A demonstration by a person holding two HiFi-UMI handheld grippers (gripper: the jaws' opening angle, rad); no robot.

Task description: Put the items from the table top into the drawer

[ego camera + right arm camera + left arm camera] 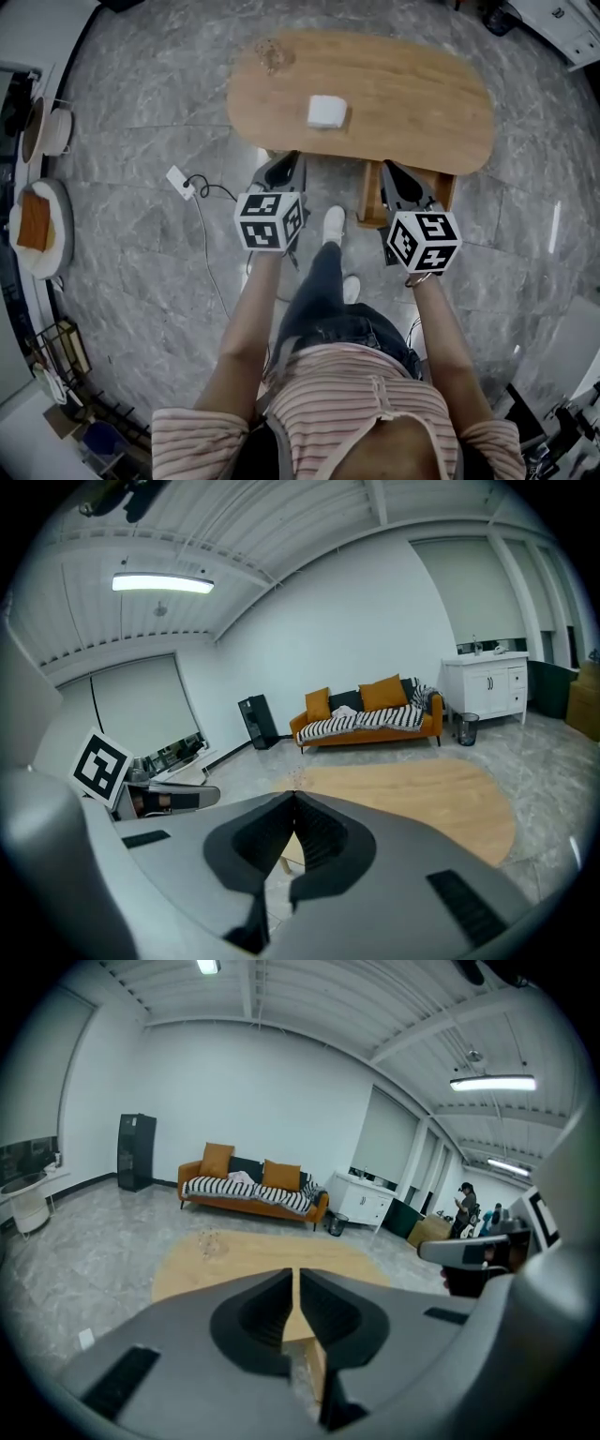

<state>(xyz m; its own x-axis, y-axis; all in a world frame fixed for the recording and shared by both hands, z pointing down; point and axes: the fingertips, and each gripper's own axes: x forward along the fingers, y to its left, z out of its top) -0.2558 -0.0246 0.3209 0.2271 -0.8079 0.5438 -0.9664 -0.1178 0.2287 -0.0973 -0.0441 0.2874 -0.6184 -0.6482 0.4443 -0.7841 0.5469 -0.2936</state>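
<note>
Wooden bench (422,103), task barely begun: white box (327,112) and a speckled scrap (272,56) I cannot identify sit on top, drawer (370,195) at its near edge seemingly pulled out, my left gripper (292,157) and right gripper (387,169) each with jaws closed, empty.

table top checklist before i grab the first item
1. Items off the wooden table: not ok; the white block and a small speckled thing lie on it.
2. Drawer pulled out: ok, it seems to jut out from under the near edge.
3. Room inside the drawer: cannot tell; the right gripper covers it in the head view.
4. Jaws ready to take something: not ok; the left gripper and the right gripper are both shut and empty.
5. Way from the left gripper to the white block: ok, only bare wood between them.
</note>
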